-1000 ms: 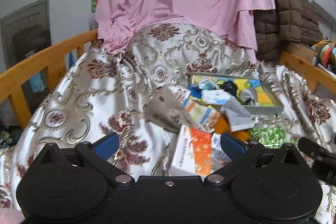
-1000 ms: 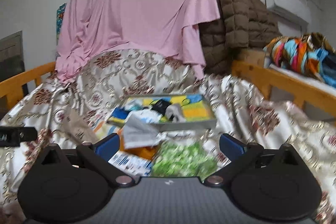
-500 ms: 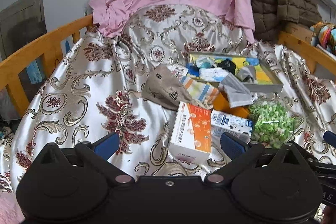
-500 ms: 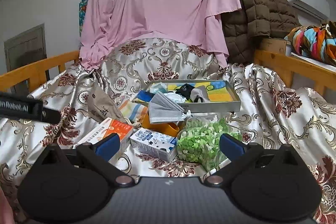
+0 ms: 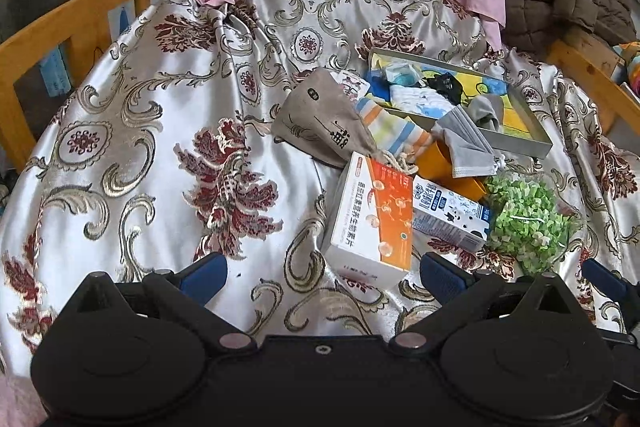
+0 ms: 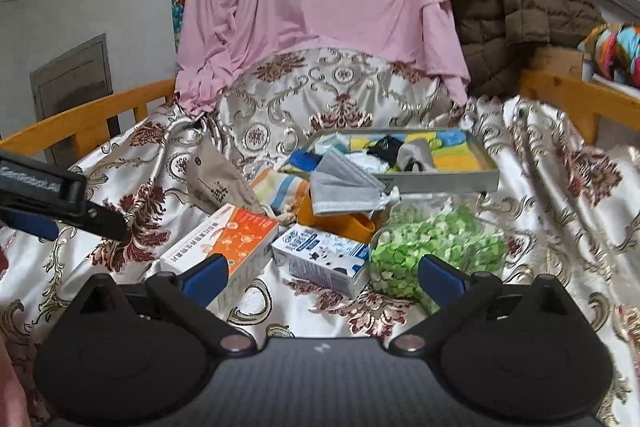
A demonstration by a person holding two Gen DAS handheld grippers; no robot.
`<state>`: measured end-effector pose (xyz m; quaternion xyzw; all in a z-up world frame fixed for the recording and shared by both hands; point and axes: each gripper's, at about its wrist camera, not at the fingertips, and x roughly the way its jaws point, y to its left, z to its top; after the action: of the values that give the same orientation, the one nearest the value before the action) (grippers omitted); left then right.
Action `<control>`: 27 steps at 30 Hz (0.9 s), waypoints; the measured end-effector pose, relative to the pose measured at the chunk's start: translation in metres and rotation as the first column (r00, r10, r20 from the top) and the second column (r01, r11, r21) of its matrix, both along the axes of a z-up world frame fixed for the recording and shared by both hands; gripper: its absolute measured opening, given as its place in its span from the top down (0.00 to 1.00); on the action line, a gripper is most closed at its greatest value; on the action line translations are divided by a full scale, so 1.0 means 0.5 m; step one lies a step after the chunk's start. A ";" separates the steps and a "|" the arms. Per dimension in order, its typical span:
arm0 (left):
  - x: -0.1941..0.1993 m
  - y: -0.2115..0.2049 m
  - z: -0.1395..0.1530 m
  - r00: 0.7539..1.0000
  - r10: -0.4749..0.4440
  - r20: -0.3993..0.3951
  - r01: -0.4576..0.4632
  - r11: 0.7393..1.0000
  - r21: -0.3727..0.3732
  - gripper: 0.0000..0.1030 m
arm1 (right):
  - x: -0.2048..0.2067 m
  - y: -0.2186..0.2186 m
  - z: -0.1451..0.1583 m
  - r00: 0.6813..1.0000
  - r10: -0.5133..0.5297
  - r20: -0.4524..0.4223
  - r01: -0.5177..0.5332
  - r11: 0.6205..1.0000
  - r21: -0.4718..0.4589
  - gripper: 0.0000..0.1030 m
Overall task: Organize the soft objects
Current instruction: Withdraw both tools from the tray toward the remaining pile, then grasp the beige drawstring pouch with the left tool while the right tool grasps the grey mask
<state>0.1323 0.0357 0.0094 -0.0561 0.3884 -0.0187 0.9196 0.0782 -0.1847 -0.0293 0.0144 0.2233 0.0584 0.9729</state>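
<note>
Left-wrist view: left claw (image 5: 322, 273) released above bed (image 5: 160, 131); pouch (image 5: 320, 123) and mask (image 5: 466, 143) lie near tray (image 5: 516, 143).
Right-wrist view: right claw (image 6: 322, 273) released, empty. Risk: boxes crowd mask (image 6: 346, 189); a grab may snag them.

Beside one grey tray (image 6: 448, 183): two cartons (image 6: 224, 247), one grey mask (image 6: 344, 189), one cloth pouch (image 5: 316, 123), one bag of green bits (image 6: 436, 243), one striped cloth (image 5: 396, 131).

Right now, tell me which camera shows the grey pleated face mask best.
The right wrist view: the grey pleated face mask lies central, pleats and edge plain. The left wrist view shows it smaller, off right.
</note>
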 end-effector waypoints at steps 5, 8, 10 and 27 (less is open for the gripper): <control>0.039 -0.003 0.007 0.999 -0.028 -0.017 0.028 0.999 0.040 0.01 | 0.027 0.012 -0.016 1.000 0.023 -0.011 -0.023 0.999 -0.031 0.00; 0.072 -0.010 0.012 0.997 -0.074 -0.013 0.075 0.993 0.088 0.01 | 0.041 0.022 -0.025 0.999 0.041 -0.011 -0.042 0.997 -0.068 0.00; 0.092 -0.017 0.012 0.994 -0.108 -0.007 0.108 0.985 0.134 0.01 | 0.053 0.027 -0.030 0.999 0.052 -0.011 -0.052 0.994 -0.095 0.00; 0.238 -0.008 -0.028 0.990 -0.136 -0.038 0.138 0.989 0.053 0.01 | 0.190 0.010 -0.054 0.998 0.063 0.010 -0.061 0.988 -0.144 0.00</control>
<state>0.2514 0.0318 -0.0045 -0.0038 0.4075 -0.0702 0.9105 0.1732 -0.1799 -0.0563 -0.0633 0.2200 0.0725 0.9707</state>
